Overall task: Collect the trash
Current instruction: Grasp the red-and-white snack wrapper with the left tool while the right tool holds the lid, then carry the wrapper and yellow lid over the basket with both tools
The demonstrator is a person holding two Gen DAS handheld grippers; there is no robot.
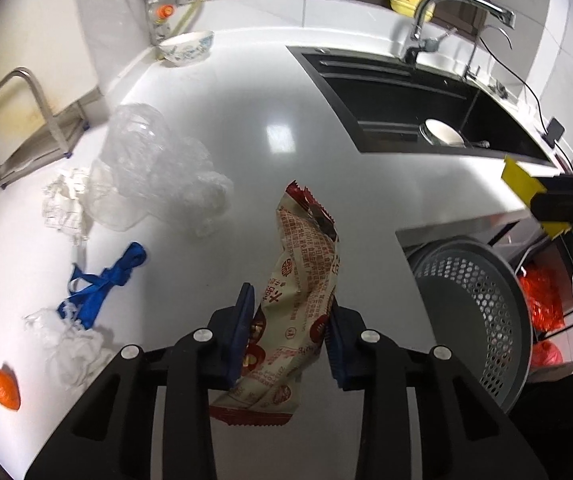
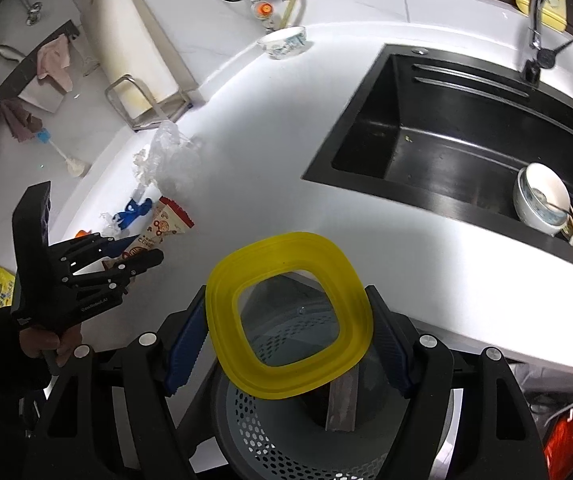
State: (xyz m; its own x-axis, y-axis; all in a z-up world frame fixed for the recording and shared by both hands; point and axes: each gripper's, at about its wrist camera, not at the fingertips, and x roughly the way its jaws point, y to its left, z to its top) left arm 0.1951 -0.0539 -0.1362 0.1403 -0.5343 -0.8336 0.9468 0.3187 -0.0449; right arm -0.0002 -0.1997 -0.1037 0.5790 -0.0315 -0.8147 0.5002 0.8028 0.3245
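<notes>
A beige and red snack wrapper [image 1: 306, 276] stands upright between the blue pads of my left gripper [image 1: 290, 300], which is shut on it just above the white counter [image 1: 246, 120]. The right wrist view shows the same wrapper [image 2: 170, 220] at the left gripper [image 2: 142, 250]. My right gripper [image 2: 286, 294] is shut on a yellow ring-shaped lid [image 2: 226, 320] over the grey perforated bin [image 2: 270, 436]. On the counter lie crumpled clear plastic [image 1: 146, 168], a blue ribbon [image 1: 106, 276], white tissue [image 1: 74, 344], white netting [image 1: 62, 204] and an orange scrap [image 1: 4, 388].
The grey bin [image 1: 482, 300] stands below the counter's front edge at the right. A black sink [image 2: 446, 152] holds a white bowl [image 2: 542, 196]. A patterned bowl [image 1: 186, 46] sits at the back wall, a cutting board in a metal rack [image 1: 14, 120] at the left.
</notes>
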